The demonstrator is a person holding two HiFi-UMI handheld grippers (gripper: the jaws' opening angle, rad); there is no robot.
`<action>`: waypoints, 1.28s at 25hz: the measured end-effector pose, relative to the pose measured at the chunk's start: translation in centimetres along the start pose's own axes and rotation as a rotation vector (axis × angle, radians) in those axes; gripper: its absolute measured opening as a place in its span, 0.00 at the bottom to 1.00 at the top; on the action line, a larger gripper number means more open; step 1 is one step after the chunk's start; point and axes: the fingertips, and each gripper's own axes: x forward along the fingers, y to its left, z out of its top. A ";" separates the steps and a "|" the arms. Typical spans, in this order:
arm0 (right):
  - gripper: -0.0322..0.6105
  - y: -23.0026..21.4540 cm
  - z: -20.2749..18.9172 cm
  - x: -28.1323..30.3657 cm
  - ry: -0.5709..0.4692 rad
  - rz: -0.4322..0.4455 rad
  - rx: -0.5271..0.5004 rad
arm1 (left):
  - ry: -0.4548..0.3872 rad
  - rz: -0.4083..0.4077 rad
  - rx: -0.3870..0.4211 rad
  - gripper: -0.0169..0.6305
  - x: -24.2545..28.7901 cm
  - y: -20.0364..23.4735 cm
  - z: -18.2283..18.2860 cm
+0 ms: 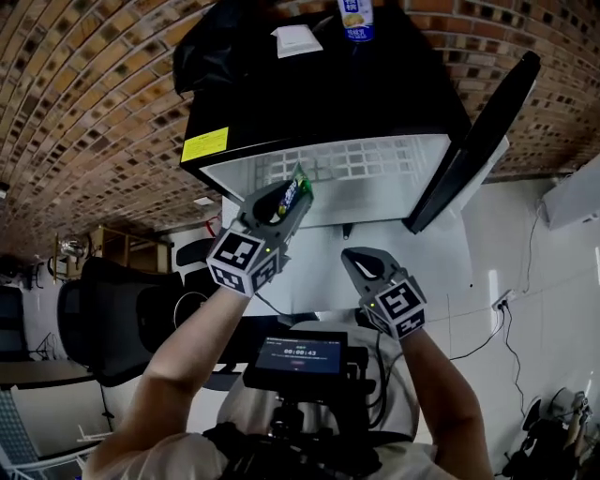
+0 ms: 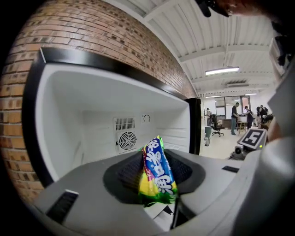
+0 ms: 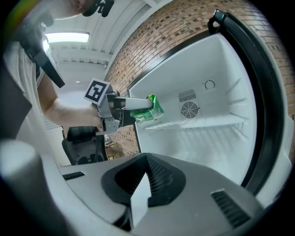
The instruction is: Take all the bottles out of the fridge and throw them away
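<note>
Fridge point(image 1: 427, 155) stands open against the brick wall, its door point(image 1: 483, 131) swung wide on the right in the head view.

Left gripper point(image 1: 298, 190) is held up in front of the open compartment. Its fingers are clamped on a green, blue and yellow snack packet point(image 2: 157, 173), pinched at one end, with the rest standing free above them. This is a packet, not a bottle.

Right gripper point(image 1: 356, 258) hangs lower and nearer the door, well apart from the packet. Its fingers are together with nothing between them.

Inside, the gripper views show a bare white liner, a wire shelf point(image 3: 193, 122) and a round fan vent point(image 2: 127, 140). No bottle shows in the parts of the compartment that can be seen. The only bottle point(image 1: 356, 19) in view, white with a blue label, stands on top of the fridge near the back.

Risks, as I judge them:
- The packet looks thin and glossy and is caught only by its end. A quick swing toward a bin could let it slide out of the fingers and drop to the floor.
- The bottle sits high on the fridge and outside both gripper views. It could be passed over, or knocked over by a blind reach from below.
- The right gripper is close to the open door, so a careless sweep could hit its edge.
</note>
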 end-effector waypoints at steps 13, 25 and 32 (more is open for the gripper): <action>0.05 4.6 -0.2 5.1 0.067 0.190 -0.056 | -0.101 0.082 -0.103 0.24 -11.7 -0.6 -6.0; 0.05 12.2 -1.4 10.8 0.141 0.398 -0.096 | -0.057 0.270 -0.210 0.24 -20.4 1.8 -12.4; 0.05 16.2 -1.7 13.8 0.193 0.532 -0.141 | -0.016 0.420 -0.272 0.24 -24.5 3.8 -15.0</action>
